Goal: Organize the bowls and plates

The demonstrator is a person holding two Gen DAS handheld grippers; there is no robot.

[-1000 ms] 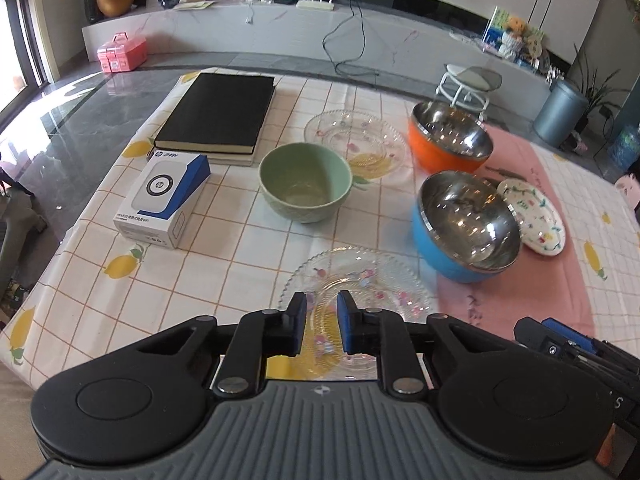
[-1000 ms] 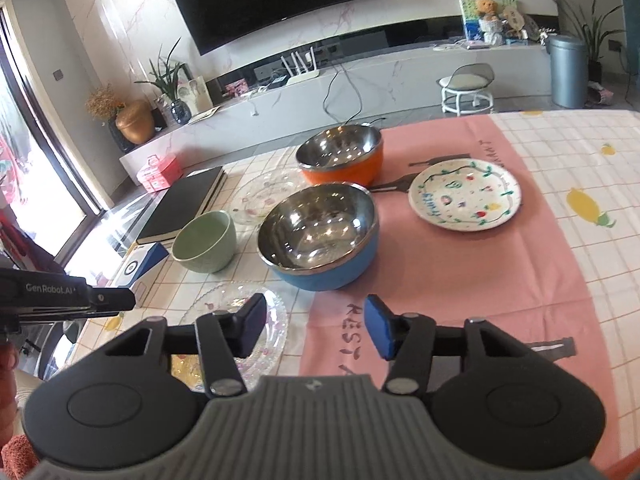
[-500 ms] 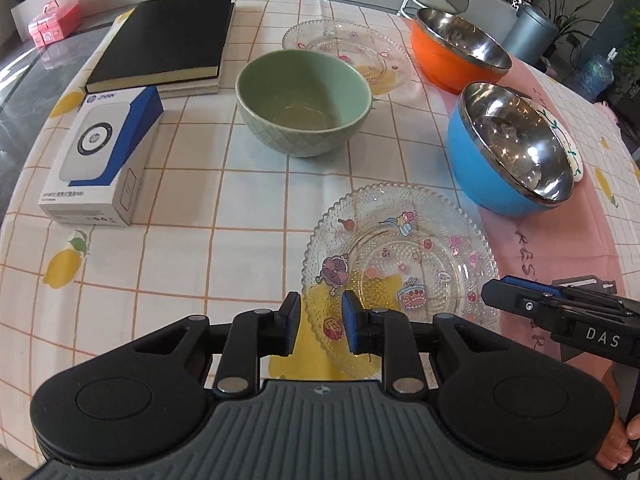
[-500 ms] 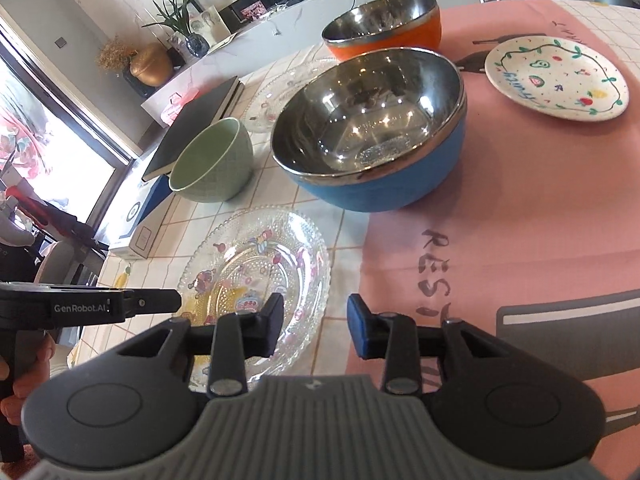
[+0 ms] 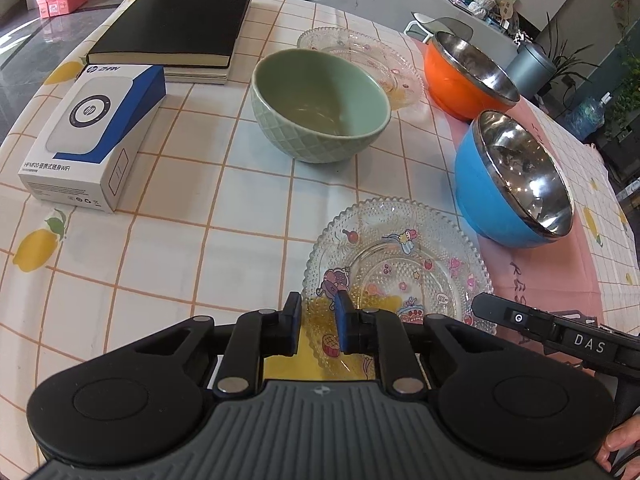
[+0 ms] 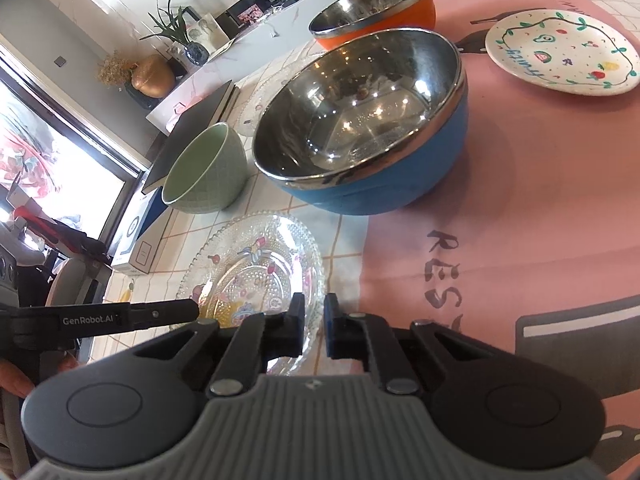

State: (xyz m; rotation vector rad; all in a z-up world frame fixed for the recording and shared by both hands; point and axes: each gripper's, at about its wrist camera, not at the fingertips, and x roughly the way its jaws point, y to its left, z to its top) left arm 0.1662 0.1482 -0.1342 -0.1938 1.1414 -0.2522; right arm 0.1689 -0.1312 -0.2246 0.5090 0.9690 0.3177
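Note:
A clear glass plate with cartoon prints (image 5: pixel 400 276) (image 6: pixel 256 268) lies near the table's front edge. My left gripper (image 5: pixel 318 322) straddles its near-left rim with a narrow gap between the pads. My right gripper (image 6: pixel 314 330) has closed on the plate's near-right rim. Behind stand a green ceramic bowl (image 5: pixel 320 104) (image 6: pixel 206 172), a blue steel-lined bowl (image 5: pixel 516 180) (image 6: pixel 364 120), an orange steel-lined bowl (image 5: pixel 468 76) (image 6: pixel 372 8), a second glass plate (image 5: pixel 360 56) and a white painted plate (image 6: pixel 560 52).
A black notebook (image 5: pixel 172 24) and a white-and-blue box (image 5: pixel 96 128) lie at the left on the checked tablecloth (image 5: pixel 120 272). A pink mat (image 6: pixel 520 208) covers the right side. The table's left edge drops to a dark floor.
Both grippers moved down and in toward the near glass plate. The right gripper's fingers closed from wide open onto the plate's rim. The left gripper shifted onto the plate's left rim.

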